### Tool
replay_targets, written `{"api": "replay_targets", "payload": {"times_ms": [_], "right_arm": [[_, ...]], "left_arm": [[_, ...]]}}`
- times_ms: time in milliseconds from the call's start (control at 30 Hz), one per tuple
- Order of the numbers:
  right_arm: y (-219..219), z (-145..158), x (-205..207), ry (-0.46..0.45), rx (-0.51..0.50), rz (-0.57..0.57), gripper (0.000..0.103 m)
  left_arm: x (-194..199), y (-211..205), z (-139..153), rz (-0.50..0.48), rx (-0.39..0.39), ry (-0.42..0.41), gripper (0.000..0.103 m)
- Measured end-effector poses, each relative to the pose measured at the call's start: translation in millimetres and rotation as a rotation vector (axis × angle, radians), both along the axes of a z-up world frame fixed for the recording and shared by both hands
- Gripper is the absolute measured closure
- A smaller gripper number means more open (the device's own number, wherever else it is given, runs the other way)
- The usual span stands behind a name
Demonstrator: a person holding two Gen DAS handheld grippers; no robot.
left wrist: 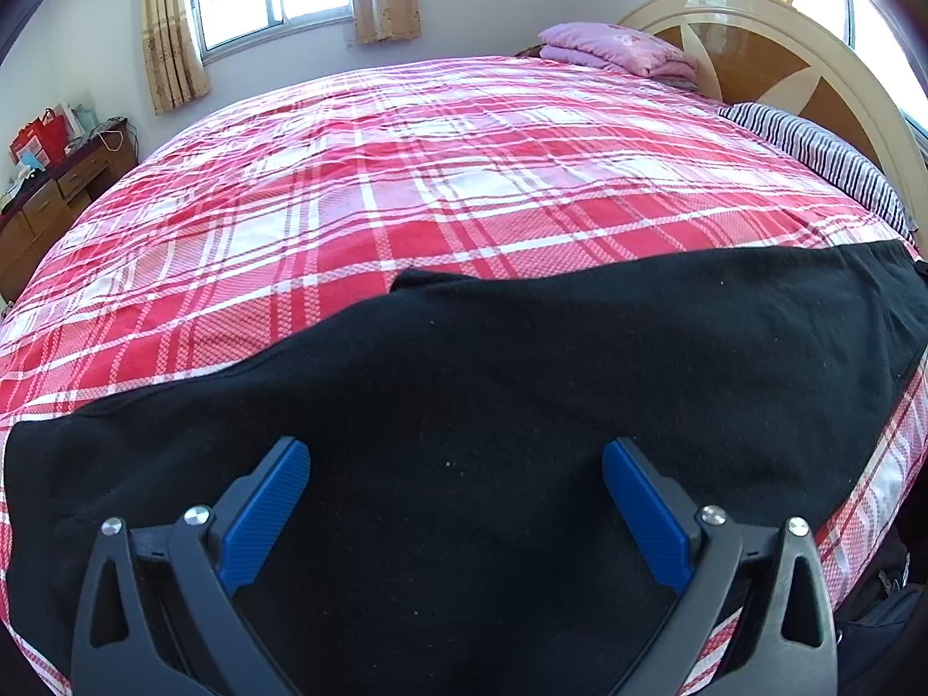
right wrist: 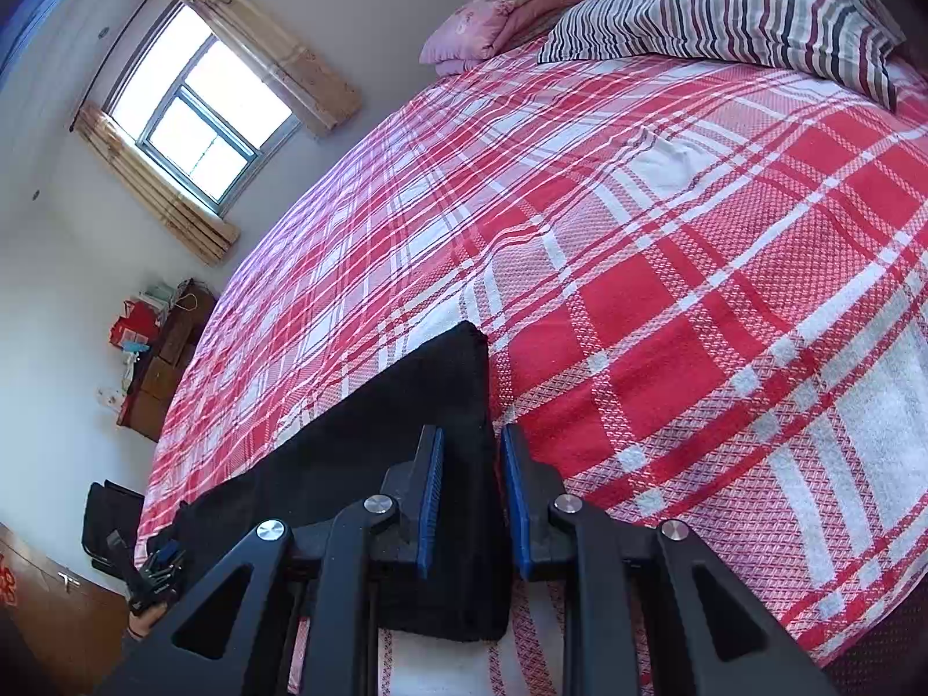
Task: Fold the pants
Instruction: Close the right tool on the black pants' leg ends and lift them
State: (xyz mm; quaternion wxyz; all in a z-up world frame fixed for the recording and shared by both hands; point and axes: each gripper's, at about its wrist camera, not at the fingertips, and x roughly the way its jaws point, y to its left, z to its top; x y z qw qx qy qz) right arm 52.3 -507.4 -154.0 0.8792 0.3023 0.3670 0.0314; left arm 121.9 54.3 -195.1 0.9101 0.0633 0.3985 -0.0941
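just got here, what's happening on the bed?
A person with a handheld gripper in each hand is folding black pants laid along the near edge of a red plaid bedspread. The right gripper has its fingers narrowed around one end of the pants, fabric edge between them; whether the pads actually press on it is unclear. The left gripper hangs wide open above the middle of the pants, holding nothing.

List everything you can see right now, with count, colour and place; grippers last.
pants: one, black, flat along the bed's near edge
bedspread: one, red and white plaid, covering the bed
striped pillow: one, at the headboard
pink bedding: one folded pile, beside the pillow
headboard: one, cream and brown
desk: one, brown, by the window wall
left gripper: open above the pants
right gripper: jaws narrow, astride the pants' edge; contact unclear
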Motion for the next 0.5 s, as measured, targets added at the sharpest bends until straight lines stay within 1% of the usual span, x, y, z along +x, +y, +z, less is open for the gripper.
{"api": "replay_targets", "payload": {"times_ms": [33,67,167,300,500], "right_arm": [[0,0,0,-0.001,0.006,-0.002,0.083],[0,0,0,0.000,0.003,-0.006,0.088],[-1,1,-1,-0.007,0.009,-0.012,0.092],[5,8,-3,-0.020,-0.020,-0.024,0.094],[23,33,-11,-0.074,-0.076,-0.016,0.094]], "left_arm": [[0,0,0,0.000,0.000,-0.001,0.000],[0,0,0,0.000,0.000,-0.001,0.000],[0,0,0,0.000,-0.001,-0.001,0.000],[0,0,0,-0.001,-0.001,-0.001,0.000],[0,0,0,-0.001,0.000,-0.003,0.000]]}}
